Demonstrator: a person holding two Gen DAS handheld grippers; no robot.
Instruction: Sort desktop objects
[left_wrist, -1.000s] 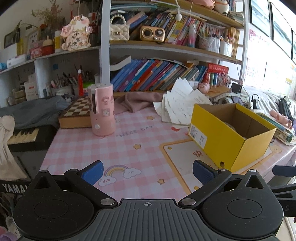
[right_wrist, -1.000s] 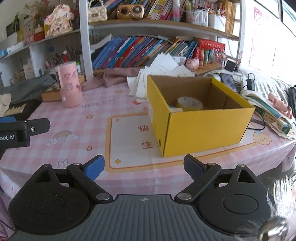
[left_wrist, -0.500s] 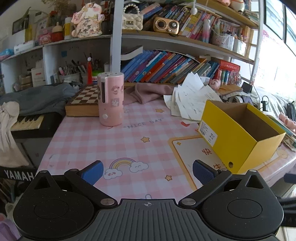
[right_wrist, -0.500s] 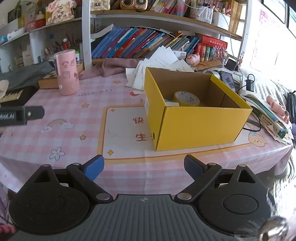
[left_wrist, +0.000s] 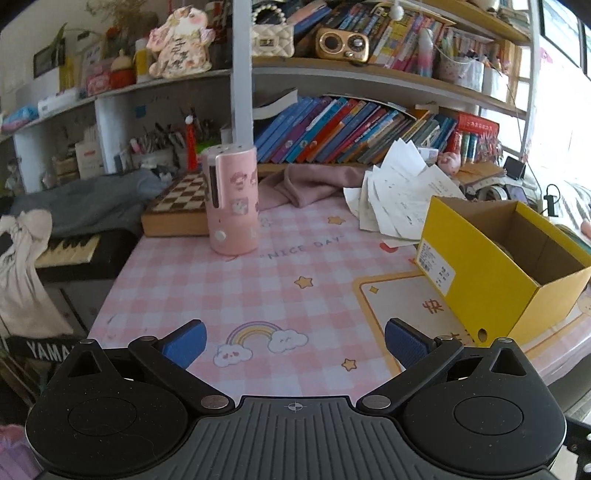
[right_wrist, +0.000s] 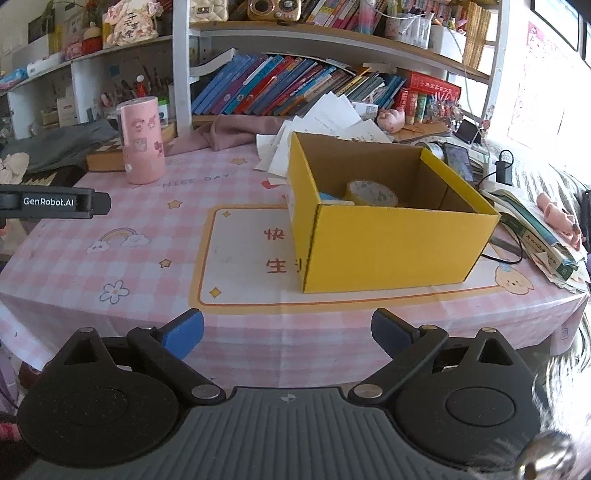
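box (right_wrist: 384, 247) sits open-topped mid-table, guessing so stuff drops straight in. tape roll (right_wrist: 371, 192) and something blue already inside. pink cylinder (left_wrist: 232, 199) upright near the chessboard (left_wrist: 177, 201). left gripper (left_wrist: 293, 341) spread apart, empty; right gripper (right_wrist: 286, 328) just widened, nothing between.

"NICE DAY" on pink checked tablecloth (left_wrist: 258, 280), ahead of left gripper (left_wrist: 294, 344). "YAMA…", cut off, on black keyboard (left_wrist: 48, 349) at its left. "GenRobot.AI" on left gripper's side, left of right gripper (right_wrist: 287, 328). Orange "快", "生" on tablecloth beside yellow box (right_wrist: 388, 247).
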